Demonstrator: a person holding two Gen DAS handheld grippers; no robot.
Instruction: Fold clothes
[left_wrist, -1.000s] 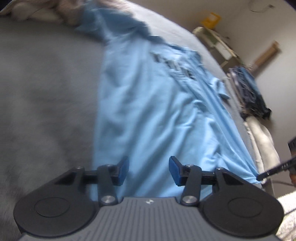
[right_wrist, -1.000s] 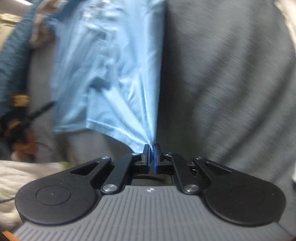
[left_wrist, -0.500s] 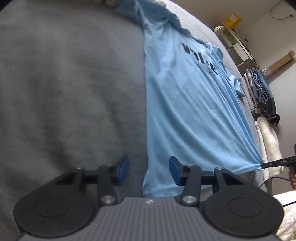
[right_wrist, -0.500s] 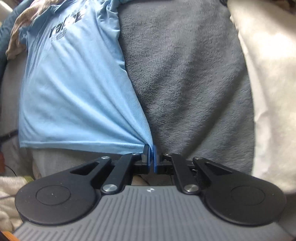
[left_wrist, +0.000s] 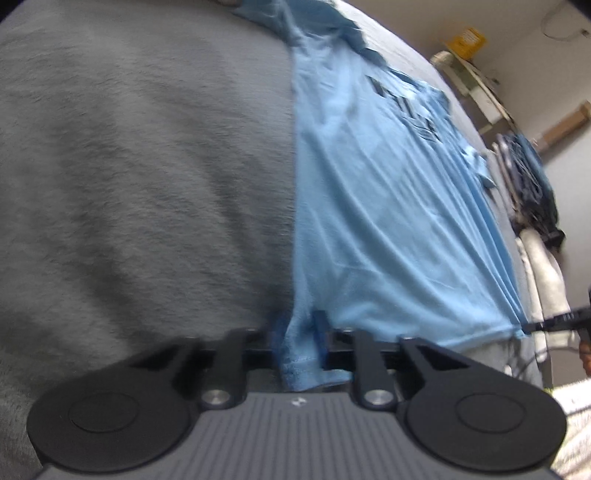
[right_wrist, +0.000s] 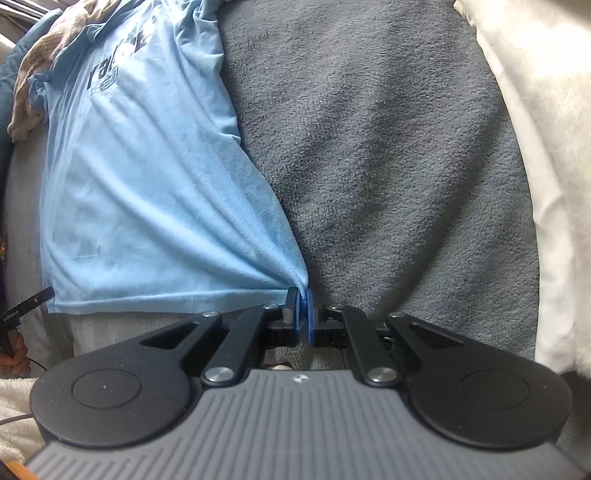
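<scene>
The shirt (right_wrist: 147, 192) lies spread flat on the blanket (right_wrist: 369, 166), no fold visible. Right claw (right_wrist: 300, 314) pinches one hem corner; left claw (left_wrist: 300, 345) straddles the other, grip uncertain.

soft daylight, motion blur, fisheye warp

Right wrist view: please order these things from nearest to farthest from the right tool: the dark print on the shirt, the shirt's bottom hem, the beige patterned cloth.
1. The bottom hem, its corner pinched in the right tool, running left.
2. The dark print, upper left on the blue shirt.
3. The beige patterned cloth, at the far upper left, past the print.
</scene>
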